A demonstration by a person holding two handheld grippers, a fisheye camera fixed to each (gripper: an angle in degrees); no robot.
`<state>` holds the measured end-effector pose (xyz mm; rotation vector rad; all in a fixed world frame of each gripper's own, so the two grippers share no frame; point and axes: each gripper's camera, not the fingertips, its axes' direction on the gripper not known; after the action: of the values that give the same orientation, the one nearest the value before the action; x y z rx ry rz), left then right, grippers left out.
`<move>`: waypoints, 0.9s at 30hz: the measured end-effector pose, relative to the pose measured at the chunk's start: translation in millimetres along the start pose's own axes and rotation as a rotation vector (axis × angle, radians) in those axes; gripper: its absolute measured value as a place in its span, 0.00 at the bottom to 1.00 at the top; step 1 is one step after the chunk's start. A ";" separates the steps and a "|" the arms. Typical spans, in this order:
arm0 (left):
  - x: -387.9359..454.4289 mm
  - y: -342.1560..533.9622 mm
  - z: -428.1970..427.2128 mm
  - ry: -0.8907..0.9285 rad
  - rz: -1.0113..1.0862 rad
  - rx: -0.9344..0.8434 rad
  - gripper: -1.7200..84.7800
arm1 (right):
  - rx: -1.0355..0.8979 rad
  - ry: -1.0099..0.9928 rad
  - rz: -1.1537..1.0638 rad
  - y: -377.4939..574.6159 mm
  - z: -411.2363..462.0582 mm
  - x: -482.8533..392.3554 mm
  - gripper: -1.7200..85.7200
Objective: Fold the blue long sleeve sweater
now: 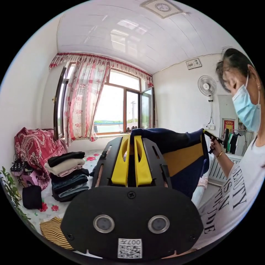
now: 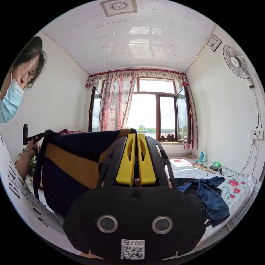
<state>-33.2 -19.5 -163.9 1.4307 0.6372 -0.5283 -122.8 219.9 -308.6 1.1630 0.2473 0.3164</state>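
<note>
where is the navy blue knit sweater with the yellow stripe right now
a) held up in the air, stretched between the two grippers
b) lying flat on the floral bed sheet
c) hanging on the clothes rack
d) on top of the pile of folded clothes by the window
a: the navy blue knit sweater with the yellow stripe hangs in the air, its top edge pinched by the left gripper at one end and the right gripper at the other.

The sweater (image 1: 176,154) is held stretched in the air between the left tongs (image 1: 132,143) and the right tongs (image 2: 136,143), above the bed (image 2: 243,190). In the left gripper view, a stack of folded clothes (image 1: 69,174) is set on the bed, left of the tongs, before the window (image 1: 121,107). In the right gripper view, a crumpled garment (image 2: 212,196) is laid on the bed, right of the tongs.
</note>
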 end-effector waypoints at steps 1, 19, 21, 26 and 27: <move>-23.4 -0.2 45.9 -0.016 -0.045 -0.068 0.04 | -0.046 -0.005 -0.005 -3.0 39.6 7.9 0.03; -52.8 359.3 204.4 -0.068 -0.422 -1.123 0.13 | -1.261 0.073 0.344 372.9 229.5 51.0 0.12; -45.2 375.2 210.8 -0.077 -0.408 -1.177 0.13 | -1.280 0.110 0.288 380.9 235.1 48.4 0.12; -62.2 377.5 238.9 -0.110 -0.194 -1.252 0.06 | -1.369 0.142 0.188 374.4 286.2 68.0 0.07; -66.4 376.2 241.9 -0.097 -0.185 -1.257 0.06 | -1.381 0.139 0.180 372.7 292.4 72.6 0.06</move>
<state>194.6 -233.6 162.9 0.1631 0.8048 -0.2268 4.3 130.7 144.7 -0.2063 0.0026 0.5892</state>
